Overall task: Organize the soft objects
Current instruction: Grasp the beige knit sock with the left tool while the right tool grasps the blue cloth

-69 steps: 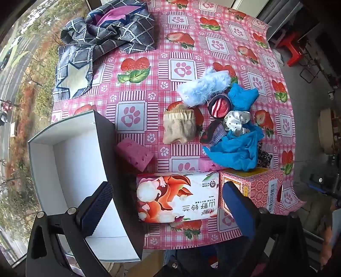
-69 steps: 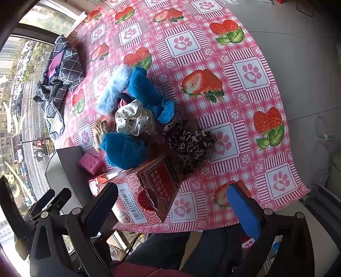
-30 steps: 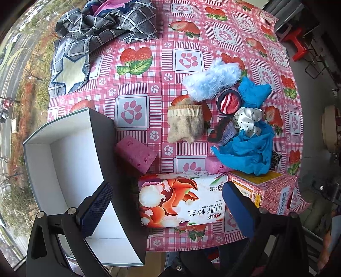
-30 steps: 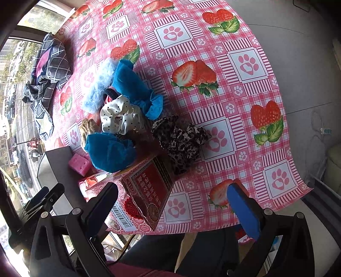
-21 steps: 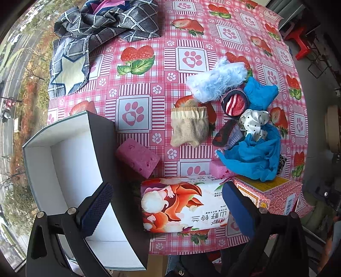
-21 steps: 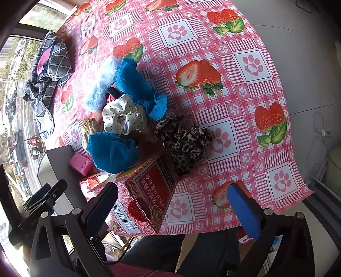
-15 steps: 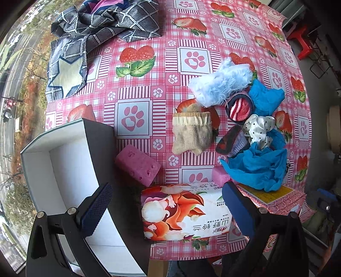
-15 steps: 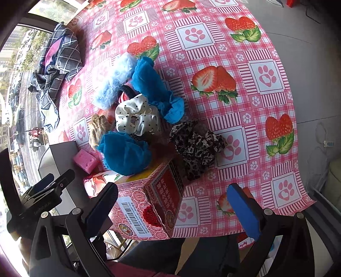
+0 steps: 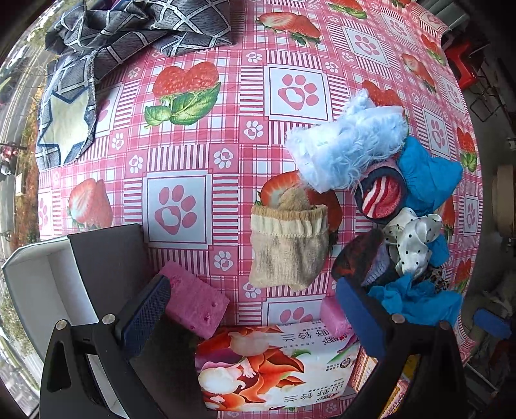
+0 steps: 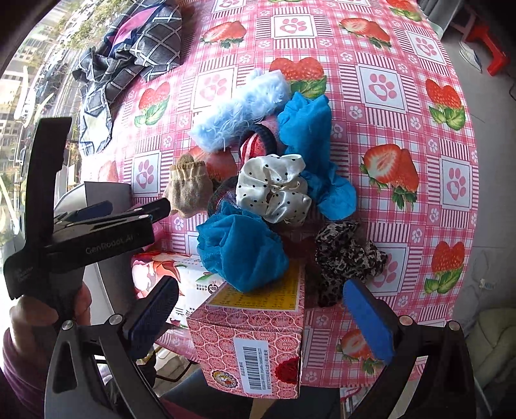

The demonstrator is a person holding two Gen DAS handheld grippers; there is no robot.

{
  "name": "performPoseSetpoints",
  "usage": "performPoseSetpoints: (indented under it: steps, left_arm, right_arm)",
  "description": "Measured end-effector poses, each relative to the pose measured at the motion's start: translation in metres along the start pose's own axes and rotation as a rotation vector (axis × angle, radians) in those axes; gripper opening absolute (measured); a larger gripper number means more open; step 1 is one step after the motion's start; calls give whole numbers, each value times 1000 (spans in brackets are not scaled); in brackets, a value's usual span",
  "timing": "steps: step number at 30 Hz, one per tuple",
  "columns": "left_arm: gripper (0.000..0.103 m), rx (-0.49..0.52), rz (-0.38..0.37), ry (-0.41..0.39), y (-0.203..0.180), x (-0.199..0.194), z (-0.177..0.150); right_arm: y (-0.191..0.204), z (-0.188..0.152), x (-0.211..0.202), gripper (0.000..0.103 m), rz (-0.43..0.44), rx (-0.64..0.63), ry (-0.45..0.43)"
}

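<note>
A heap of soft things lies on the pink strawberry tablecloth: a beige sock, a fluffy light-blue piece, a red striped sock, a white dotted scrunchie, blue mesh cloths and a leopard scrunchie. A pink sponge lies beside an open dark box. My left gripper is open and empty, low over the tissue pack, short of the sock. My right gripper is open and empty above a pink carton.
A dark checked cloth lies at the table's far left. A small pink sponge sits between the tissue pack and the blue cloth. The left gripper's body shows at left in the right wrist view. A red stool stands on the floor beyond.
Both grippers have moved forward and down toward the heap, so the objects look larger. The left gripper now shows close beside the right one. Nothing on the table has moved.
</note>
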State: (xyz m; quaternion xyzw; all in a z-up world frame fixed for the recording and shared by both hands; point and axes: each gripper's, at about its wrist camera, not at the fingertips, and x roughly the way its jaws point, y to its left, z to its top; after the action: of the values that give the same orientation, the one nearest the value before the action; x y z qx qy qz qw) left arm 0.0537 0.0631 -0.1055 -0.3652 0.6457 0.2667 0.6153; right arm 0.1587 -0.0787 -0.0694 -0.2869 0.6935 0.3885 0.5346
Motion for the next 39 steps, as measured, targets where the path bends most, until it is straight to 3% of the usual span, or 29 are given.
performPoseSetpoints:
  steps: [9, 14, 15, 17, 19, 22, 24, 25, 36, 39]
  left_arm:
    - [102, -14, -37, 25, 3, 34, 18]
    - [89, -17, -27, 86, 4, 55, 21]
    - [86, -20, -24, 91, 5, 58, 20]
    - [73, -23, -38, 107, 2, 62, 16]
    - [50, -28, -52, 114, 4, 66, 14]
    - [31, -22, -54, 101, 1, 66, 11]
    - [26, -9, -43, 71, -6, 56, 12]
    - [25, -9, -44, 55, -9, 49, 14]
    - [25, 15, -44, -98, -23, -32, 0]
    - [25, 37, -5, -124, -26, -37, -6]
  right_arm:
    - [18, 18, 43, 103, -88, -82, 99]
    - [20, 22, 56, 103, -138, -83, 125]
    - [25, 24, 58, 98, -146, -85, 115]
    - [24, 23, 60, 79, -135, -82, 122]
    - [23, 22, 64, 54, -123, -79, 139]
    - [19, 15, 66, 37, -91, -61, 136]
    - [13, 12, 61, 32, -54, -32, 112]
    - [10, 11, 57, 28, -35, -17, 97]
    - [-26, 6, 12, 28, 46, 82, -32]
    - [-35, 2, -3, 28, 52, 97, -52]
